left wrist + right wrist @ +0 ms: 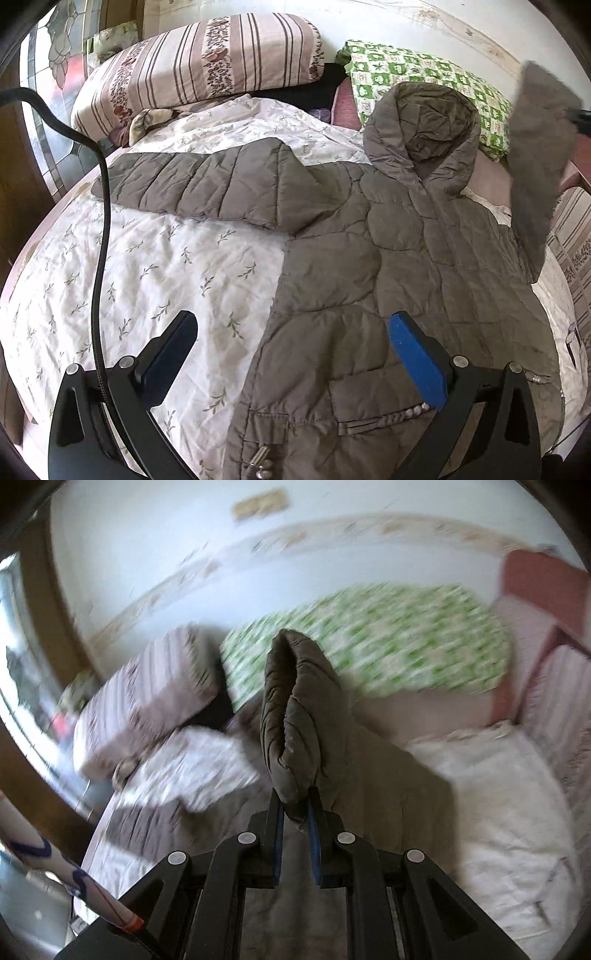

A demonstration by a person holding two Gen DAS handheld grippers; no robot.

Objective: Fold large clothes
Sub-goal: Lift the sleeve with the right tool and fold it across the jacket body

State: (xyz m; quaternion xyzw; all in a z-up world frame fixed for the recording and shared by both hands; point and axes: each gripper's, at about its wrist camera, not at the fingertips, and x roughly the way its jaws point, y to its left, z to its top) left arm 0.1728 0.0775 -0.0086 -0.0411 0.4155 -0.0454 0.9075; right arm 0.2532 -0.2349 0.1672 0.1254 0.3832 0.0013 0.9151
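A grey-brown quilted hooded jacket [369, 266] lies face up on the bed. Its left sleeve [199, 184] stretches out flat to the left and its hood [424, 125] points toward the pillows. My left gripper [291, 325] hovers open over the jacket's lower hem, nothing between its blue pads. The jacket's right sleeve [535, 147] is lifted in the air at the right edge. In the right wrist view my right gripper [295, 805] is shut on that sleeve [295, 716], whose cuff end stands up above the fingers.
A white leaf-print duvet [147, 266] covers the bed. A striped pillow [199, 70] and a green patterned pillow [424, 74] lie at the head by the white wall. A black cable [101, 221] hangs at the left. Striped bedding [576, 236] lies along the right edge.
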